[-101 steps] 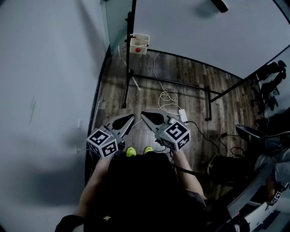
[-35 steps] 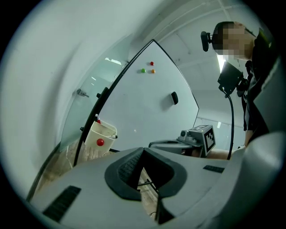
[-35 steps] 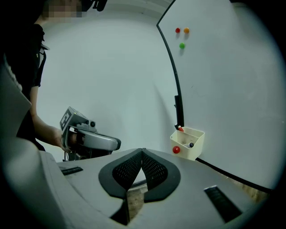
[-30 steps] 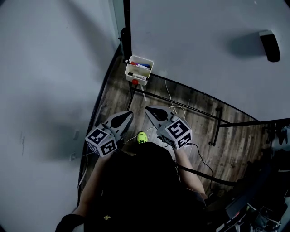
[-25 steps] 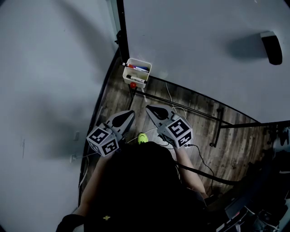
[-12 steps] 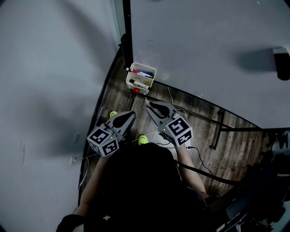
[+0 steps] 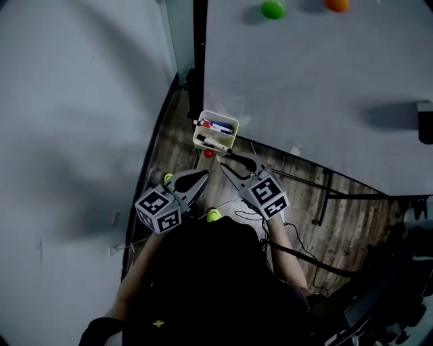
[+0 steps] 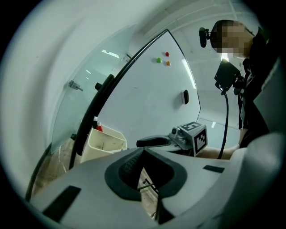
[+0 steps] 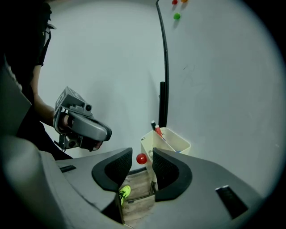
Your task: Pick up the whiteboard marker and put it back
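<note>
A white holder box (image 7: 215,134) hangs at the whiteboard's lower left corner with several markers (image 7: 214,127) lying in it; in the right gripper view their red and black ends (image 9: 156,129) stick up out of the box (image 9: 172,141). My right gripper (image 7: 228,161) is just short of the box and open. Its jaws have just been opening and nothing is between them; a red magnet (image 9: 141,158) shows through the gap. My left gripper (image 7: 202,175) hangs lower left of the box, shut and empty, its tips touching (image 8: 142,150).
The whiteboard (image 7: 318,81) fills the upper right, with a green magnet (image 7: 273,9), an orange one (image 7: 336,5) and a dark eraser (image 7: 425,123). Its black stand post (image 7: 198,47) rises beside the box. Cables lie on the wooden floor (image 7: 304,196). A grey wall is at left.
The box and board have come nearer to both grippers, which moved forward. The right gripper's jaws, shut a second ago, now stand apart. Coloured magnets have come into view at the top.
</note>
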`<state>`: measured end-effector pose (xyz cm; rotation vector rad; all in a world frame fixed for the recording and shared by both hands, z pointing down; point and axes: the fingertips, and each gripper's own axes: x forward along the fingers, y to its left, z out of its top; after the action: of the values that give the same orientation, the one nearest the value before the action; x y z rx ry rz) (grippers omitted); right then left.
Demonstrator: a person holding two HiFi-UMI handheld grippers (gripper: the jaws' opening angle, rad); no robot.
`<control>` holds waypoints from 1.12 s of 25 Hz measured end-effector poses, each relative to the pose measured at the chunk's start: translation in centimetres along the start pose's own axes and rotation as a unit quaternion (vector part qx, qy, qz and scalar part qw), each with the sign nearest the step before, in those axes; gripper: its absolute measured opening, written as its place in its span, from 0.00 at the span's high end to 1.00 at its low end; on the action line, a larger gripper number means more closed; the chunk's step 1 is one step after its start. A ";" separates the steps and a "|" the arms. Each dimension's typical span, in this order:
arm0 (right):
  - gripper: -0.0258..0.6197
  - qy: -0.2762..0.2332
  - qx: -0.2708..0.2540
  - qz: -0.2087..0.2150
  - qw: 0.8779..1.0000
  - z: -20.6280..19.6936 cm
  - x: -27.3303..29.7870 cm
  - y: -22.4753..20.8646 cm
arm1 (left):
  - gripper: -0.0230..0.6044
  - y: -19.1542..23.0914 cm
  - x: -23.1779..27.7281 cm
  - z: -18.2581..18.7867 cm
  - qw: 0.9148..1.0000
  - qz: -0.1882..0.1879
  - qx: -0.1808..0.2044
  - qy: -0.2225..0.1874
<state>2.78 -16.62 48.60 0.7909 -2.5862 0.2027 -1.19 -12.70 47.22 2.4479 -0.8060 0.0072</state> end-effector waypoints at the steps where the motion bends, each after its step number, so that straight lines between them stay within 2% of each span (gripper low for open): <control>1: 0.75 -0.001 -0.002 -0.001 1.000 0.2 0.1 -0.2 | 0.93 0.2 0.2 0.2 1.000 -0.003 0.001 0.002; 8: 0.68 0.020 -0.045 0.020 0.999 0.4 1.6 -1.0 | 0.93 1.2 1.3 0.9 1.000 -0.009 -0.005 0.005; 17: 0.68 0.057 -0.102 0.041 0.992 -0.9 3.2 -1.5 | 0.93 1.8 0.9 0.3 1.000 0.002 -0.018 0.014; 25: 0.68 0.104 -0.168 0.055 0.979 -2.4 4.3 -1.5 | 0.93 2.3 0.4 0.5 1.000 0.013 -0.021 0.007; 28: 0.68 0.109 -0.176 0.054 0.977 -2.7 4.4 -1.7 | 0.93 2.3 0.5 0.4 1.000 0.012 -0.022 0.009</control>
<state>1.39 -19.49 53.01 0.4703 -2.3637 -0.1299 -2.13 -14.69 48.10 2.3939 -0.8186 0.0205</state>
